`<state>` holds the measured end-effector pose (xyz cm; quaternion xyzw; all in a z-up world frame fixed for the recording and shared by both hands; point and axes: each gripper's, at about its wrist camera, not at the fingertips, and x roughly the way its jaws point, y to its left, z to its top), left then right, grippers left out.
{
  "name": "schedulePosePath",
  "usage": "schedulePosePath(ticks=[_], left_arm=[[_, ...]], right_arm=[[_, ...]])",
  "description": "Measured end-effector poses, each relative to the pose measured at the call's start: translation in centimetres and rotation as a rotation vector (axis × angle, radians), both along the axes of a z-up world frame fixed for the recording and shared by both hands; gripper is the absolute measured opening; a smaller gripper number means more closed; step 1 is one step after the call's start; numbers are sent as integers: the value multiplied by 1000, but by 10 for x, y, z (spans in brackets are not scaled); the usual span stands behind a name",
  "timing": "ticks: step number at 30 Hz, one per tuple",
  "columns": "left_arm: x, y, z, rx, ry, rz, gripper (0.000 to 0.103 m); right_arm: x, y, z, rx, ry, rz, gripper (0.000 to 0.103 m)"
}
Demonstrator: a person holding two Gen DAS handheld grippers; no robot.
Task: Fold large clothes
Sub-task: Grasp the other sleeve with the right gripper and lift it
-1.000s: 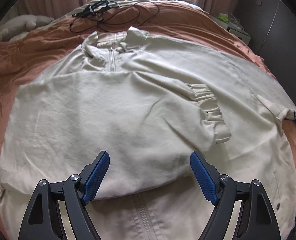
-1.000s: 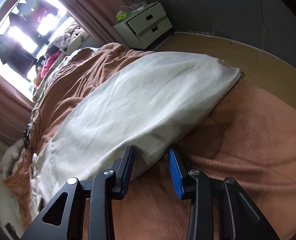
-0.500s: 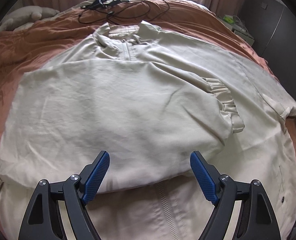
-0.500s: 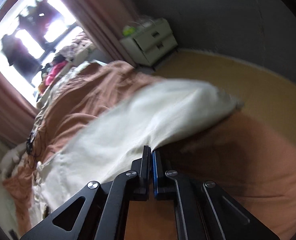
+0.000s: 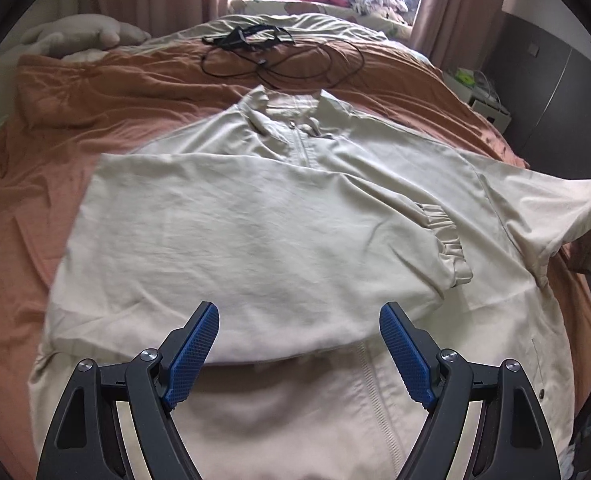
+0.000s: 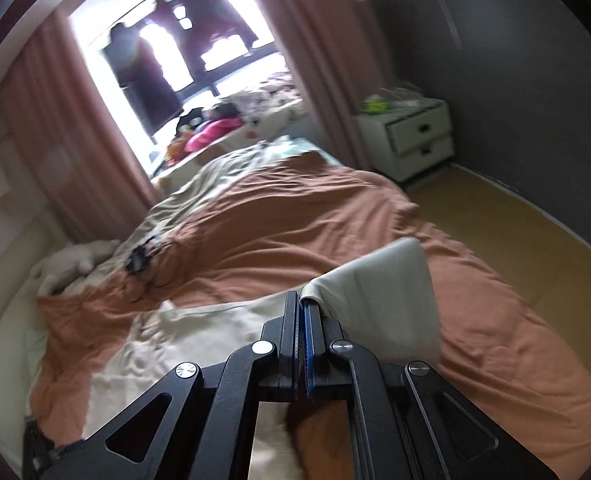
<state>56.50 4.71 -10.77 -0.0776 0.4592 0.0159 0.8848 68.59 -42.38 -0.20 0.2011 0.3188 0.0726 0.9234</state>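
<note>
A large cream zip jacket (image 5: pixel 279 240) lies spread on the bed, collar at the far end. One sleeve is folded across its chest, the gathered cuff (image 5: pixel 447 240) toward the right. My left gripper (image 5: pixel 299 344) is open and empty, hovering above the jacket's lower front. The other sleeve (image 5: pixel 567 204) is lifted off the bed at the right edge. My right gripper (image 6: pixel 301 312) is shut on that sleeve's end (image 6: pixel 375 292) and holds it in the air above the bed.
A rust-brown blanket (image 5: pixel 95 120) covers the bed. Black cables (image 5: pixel 279 56) lie beyond the collar. A grey plush (image 5: pixel 75 36) sits far left. A white nightstand (image 6: pixel 411 136) stands by the dark wall, with yellow floor (image 6: pixel 535 248) to the right of the bed.
My right gripper closed on the sleeve end and lifted it off the bed, swinging up. My left gripper stayed open and drew back a little from the jacket.
</note>
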Motion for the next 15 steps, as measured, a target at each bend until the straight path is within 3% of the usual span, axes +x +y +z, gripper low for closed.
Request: schedulePosePath(ticks=[8,15], left_arm=[[-25,41,14,-17,-25,39,84],[-48,83,14,-25,-30,84,84]], right_arm=[[-5,96,23,-48,-18,156,3],[-7,176,14,-70,1,292,3]])
